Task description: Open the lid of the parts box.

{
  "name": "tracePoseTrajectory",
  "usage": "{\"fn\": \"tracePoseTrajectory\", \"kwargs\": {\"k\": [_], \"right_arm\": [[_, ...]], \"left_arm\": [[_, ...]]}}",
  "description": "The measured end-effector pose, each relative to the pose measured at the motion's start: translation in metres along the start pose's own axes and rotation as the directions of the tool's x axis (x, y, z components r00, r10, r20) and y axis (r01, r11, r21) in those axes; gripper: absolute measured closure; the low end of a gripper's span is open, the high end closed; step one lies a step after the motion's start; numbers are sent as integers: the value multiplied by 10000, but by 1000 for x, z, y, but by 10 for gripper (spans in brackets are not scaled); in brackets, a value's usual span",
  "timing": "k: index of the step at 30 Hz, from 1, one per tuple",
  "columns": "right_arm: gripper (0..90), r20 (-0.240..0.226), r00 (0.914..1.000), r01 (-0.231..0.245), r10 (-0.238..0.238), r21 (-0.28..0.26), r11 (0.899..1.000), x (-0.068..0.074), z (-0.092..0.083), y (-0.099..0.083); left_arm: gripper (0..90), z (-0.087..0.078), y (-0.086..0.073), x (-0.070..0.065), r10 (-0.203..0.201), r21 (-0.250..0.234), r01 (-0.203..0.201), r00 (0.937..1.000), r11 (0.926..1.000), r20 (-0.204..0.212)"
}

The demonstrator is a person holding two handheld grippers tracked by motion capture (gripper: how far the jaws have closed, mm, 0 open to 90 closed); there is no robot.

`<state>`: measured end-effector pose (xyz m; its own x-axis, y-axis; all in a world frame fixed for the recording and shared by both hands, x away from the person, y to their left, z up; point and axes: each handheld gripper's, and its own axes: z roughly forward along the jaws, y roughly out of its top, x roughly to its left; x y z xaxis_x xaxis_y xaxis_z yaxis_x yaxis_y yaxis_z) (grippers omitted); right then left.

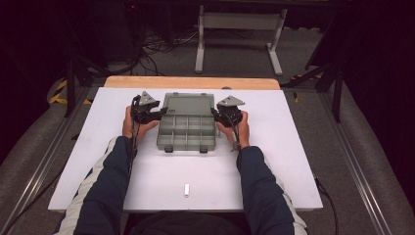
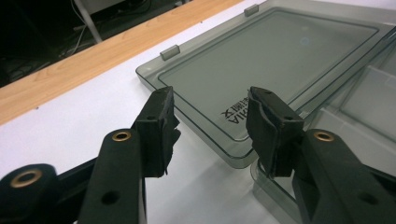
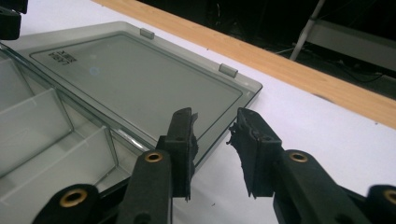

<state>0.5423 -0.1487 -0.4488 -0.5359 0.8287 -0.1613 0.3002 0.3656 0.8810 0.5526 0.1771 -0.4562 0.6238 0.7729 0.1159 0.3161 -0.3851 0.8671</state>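
I am releasing the opened lid (image 2: 275, 60); both sets of fingers (image 2: 161, 126) (image 3: 254, 149) are standing apart, empty. Next: withdrawing both hands from the organizer box (image 1: 187, 132).

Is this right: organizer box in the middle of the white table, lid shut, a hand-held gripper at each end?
Not quite. The organizer box has its lid open, lying flat behind the compartments; the high view shows it. The left hand-held gripper and right hand-held gripper do flank it on the white table.

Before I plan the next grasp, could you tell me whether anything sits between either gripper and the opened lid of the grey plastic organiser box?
Nothing visible: the smoky translucent lid lies flat, its corner edges between both grippers' open jaws.
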Motion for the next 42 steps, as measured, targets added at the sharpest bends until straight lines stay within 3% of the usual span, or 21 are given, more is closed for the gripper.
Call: {"fn": "tracePoseTrajectory", "kwargs": {"k": [7, 13, 21, 25, 33, 37, 42], "right_arm": [[645, -185, 9998, 94, -100, -317, 9995, 2, -7, 5], [607, -516, 9975, 438, -477, -755, 9962, 10, -21, 10], [557, -957, 9921, 694, -814, -1231, 9900, 20, -38, 13], [524, -1041, 9871, 1079, -1217, -1297, 9857, 29, -45, 14], [466, -1493, 9711, 1654, -1863, -1424, 9759, 42, -57, 12], [434, -1821, 9580, 1958, -2217, -1498, 9691, 51, -66, 9], [398, -2126, 9422, 2304, -2588, -1495, 9615, 60, -76, 4]], "left_arm": [[486, -13, 8, -6, 686, -62, -687, 9974, 9976, -204], [435, -36, 11, -16, 1234, -537, -1245, 9921, 9908, -240], [391, -57, 6, -33, 1606, -1112, -1587, 9870, 9810, 82], [361, -69, 3, -40, 1557, -1623, -1495, 9875, 9754, 264], [304, -86, 0, -58, 2038, -2014, -1875, 9770, 9614, 630], [282, -93, -1, -66, 2402, -2112, -2206, 9680, 9522, 719], [269, -102, -3, -73, 2551, -2288, -2291, 9626, 9461, 912]]}}
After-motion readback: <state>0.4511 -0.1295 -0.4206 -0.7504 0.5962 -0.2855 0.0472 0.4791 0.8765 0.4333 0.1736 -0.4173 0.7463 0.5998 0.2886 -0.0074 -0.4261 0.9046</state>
